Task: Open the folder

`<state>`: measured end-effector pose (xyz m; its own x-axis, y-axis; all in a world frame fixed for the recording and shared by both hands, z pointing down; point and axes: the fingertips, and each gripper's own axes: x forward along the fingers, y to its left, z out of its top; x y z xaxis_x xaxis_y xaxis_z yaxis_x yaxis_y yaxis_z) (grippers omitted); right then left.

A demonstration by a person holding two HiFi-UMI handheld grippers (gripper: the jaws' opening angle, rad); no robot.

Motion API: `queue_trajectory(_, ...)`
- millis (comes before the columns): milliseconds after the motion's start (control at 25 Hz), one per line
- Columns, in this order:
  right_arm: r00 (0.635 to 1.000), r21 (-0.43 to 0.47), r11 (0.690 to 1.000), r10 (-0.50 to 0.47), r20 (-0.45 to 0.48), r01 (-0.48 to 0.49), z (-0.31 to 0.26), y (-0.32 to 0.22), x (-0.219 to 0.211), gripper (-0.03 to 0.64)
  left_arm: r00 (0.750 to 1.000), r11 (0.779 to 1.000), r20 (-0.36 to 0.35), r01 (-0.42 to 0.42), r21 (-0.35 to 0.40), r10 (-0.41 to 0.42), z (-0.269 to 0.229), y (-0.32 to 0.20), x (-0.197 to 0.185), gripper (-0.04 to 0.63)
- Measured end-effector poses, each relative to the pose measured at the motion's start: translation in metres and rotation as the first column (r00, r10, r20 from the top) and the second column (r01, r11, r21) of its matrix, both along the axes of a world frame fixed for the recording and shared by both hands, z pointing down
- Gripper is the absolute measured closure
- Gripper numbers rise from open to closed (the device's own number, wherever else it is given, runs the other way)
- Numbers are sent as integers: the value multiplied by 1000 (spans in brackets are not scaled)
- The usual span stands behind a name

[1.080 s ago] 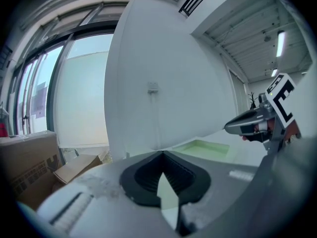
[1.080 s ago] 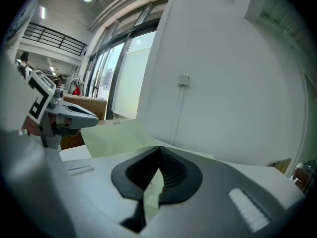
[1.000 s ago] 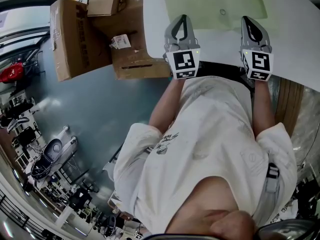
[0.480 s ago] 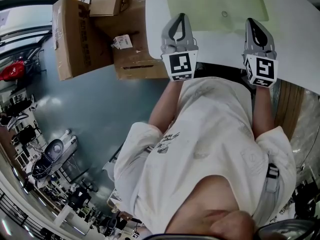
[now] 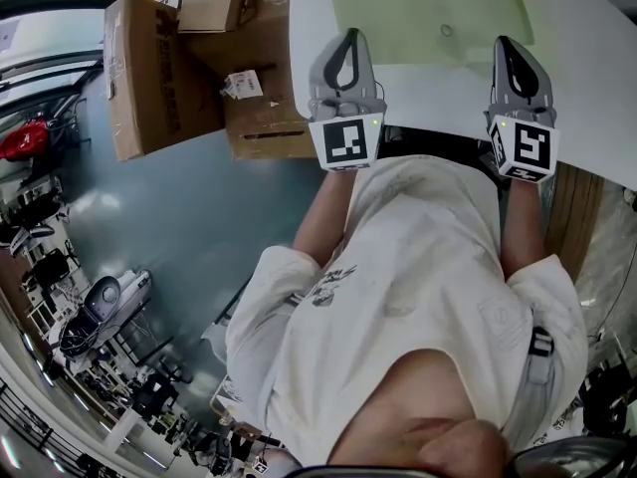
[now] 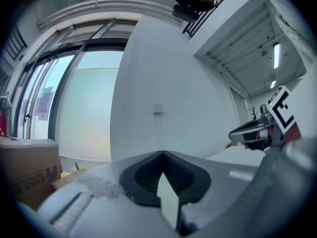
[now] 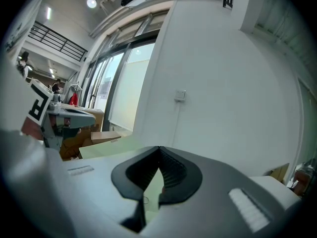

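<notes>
Left hand-held gripper (image 5: 347,38): jaws closed tip to tip, nothing between them, pointing away from the body.
Right hand-held gripper (image 5: 509,46): jaws likewise together, empty, parallel to the first.
Left forearm (image 5: 328,212), right forearm (image 5: 523,222): both extended forward, well apart.
</notes>
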<state>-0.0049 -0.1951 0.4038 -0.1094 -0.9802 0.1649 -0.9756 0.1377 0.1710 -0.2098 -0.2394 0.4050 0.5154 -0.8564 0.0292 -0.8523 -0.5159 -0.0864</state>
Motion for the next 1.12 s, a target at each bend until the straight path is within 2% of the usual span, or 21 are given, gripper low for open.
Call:
queue_trajectory(400, 1000, 63, 998, -12, 13, 12, -23, 4, -8, 615, 998, 997, -59, 20, 71, -16, -33, 8, -8, 595)
queue_trajectory(720, 1000, 182, 983, -29, -3, 29, -52, 11, -10, 615, 999, 975, -29, 22, 221, -16, -65, 23, -8, 595)
queue_trajectory(880, 1000, 252, 968, -23, 10, 19, -61, 17, -14, 615, 999, 971, -46, 16, 238, -5, -65, 27, -10, 595)
queue_trajectory(1120, 1000, 252, 967, -28, 10, 25, -61, 18, -17, 615, 998, 972, -60, 18, 236, -4, -64, 28, -12, 595)
